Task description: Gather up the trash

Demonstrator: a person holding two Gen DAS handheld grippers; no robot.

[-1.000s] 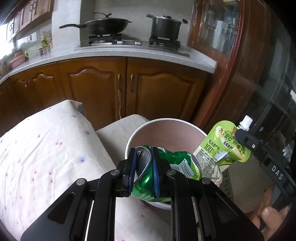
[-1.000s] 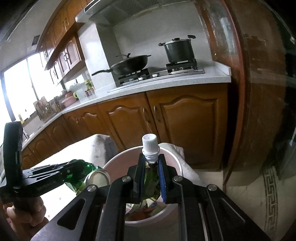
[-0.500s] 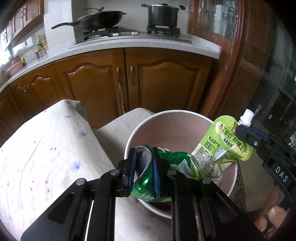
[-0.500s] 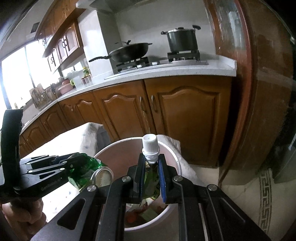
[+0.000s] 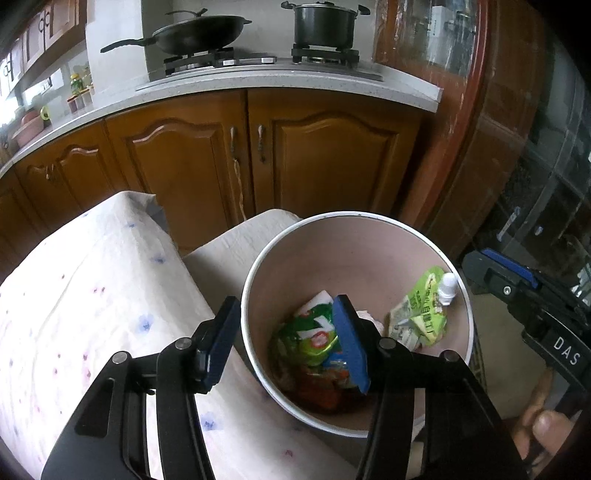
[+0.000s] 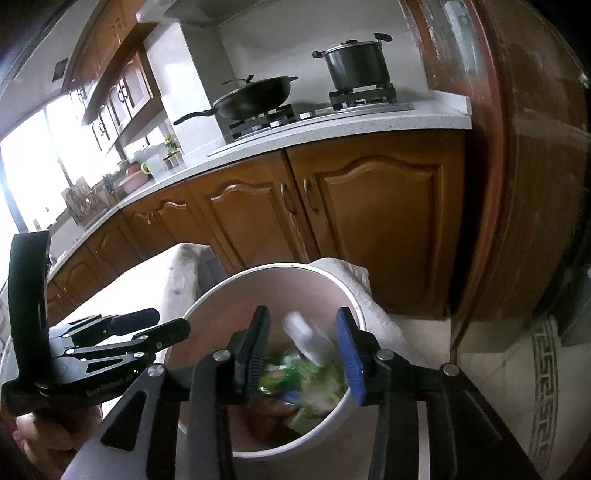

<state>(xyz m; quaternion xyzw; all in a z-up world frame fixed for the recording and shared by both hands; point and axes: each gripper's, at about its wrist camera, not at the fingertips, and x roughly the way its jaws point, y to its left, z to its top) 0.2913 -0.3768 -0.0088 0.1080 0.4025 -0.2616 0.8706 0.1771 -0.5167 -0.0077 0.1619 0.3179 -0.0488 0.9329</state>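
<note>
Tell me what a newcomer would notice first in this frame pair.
The round white bin at centre, with a crushed green can and a green spouted pouch inside it. Both grippers, left and right, hang open over it. Behind, a wok and pot sit on the stove.

Blown-out window (image 6: pixel 26 177) daylight, fisheye-bent dark edges, motion-blurred pouch (image 6: pixel 310 339).

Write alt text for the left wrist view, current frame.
The open left tongs hang over a round white bin holding a crushed green soda can and a green spouted drink pouch. A floral white cloth lies to the left; wooden cabinets and a stove with black pans stand behind.
</note>
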